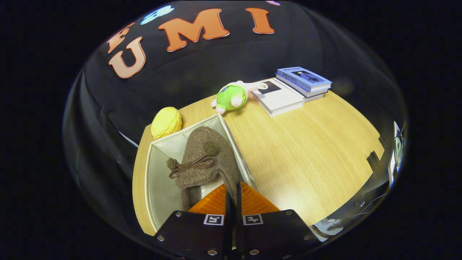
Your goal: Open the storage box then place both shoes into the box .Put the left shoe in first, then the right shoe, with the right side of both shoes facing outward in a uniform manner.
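A brown fuzzy shoe (205,159) with a bow and small pompoms hangs toe-away inside the open cream storage box (158,180), which stands at the left end of the wooden table (306,151). My gripper (232,189) is shut on the shoe's rear collar, with the thin edge of the shoe pinched between both fingers. The shoe sits against the box's right wall, and its sole side is hidden. The box's floor shows pale to the left of the shoe.
Just beyond the box lies a yellow plush (166,122). A green plush toy (232,96) lies farther back, next to a white book (279,96) and a stack of blue books (303,80). Bare tabletop stretches to the right of the box.
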